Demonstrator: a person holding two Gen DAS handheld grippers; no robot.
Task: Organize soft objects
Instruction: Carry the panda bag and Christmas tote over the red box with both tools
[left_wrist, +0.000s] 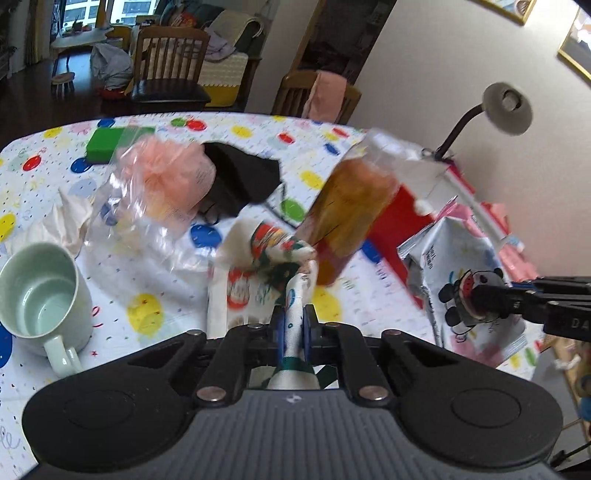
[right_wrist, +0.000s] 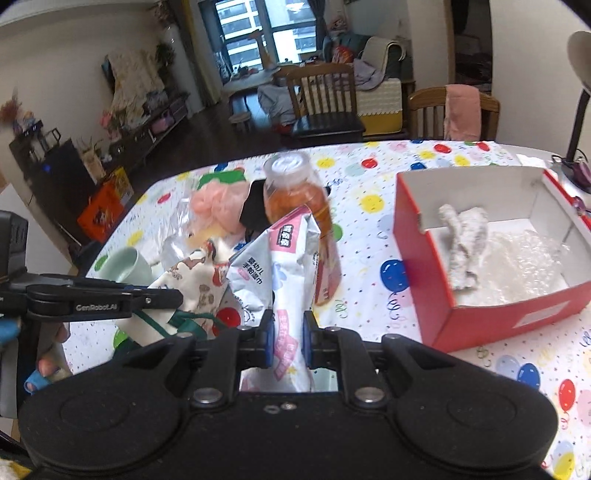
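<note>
My left gripper (left_wrist: 293, 322) is shut on a white printed cloth with green trim (left_wrist: 280, 254), which hangs lifted above the table. My right gripper (right_wrist: 288, 332) is shut on a soft pack of wet wipes (right_wrist: 282, 254), also held up off the table. In the right wrist view the left gripper (right_wrist: 173, 295) reaches in from the left with the cloth (right_wrist: 192, 280). In the left wrist view the right gripper (left_wrist: 480, 295) pinches the wipes pack (left_wrist: 458, 266) at the right. An open red box (right_wrist: 480, 321) at the right holds a white fluffy cloth (right_wrist: 461, 247) and bubble wrap (right_wrist: 528, 258).
A bottle of orange drink (left_wrist: 351, 210) stands just behind both held items. Further left lie a pink mesh puff in a clear bag (left_wrist: 166, 181), a black mask (left_wrist: 240, 177), a green block (left_wrist: 107, 144), crumpled white fabric (left_wrist: 62, 221) and a pale green mug (left_wrist: 40, 291). A desk lamp (left_wrist: 506, 107) rises at the right edge.
</note>
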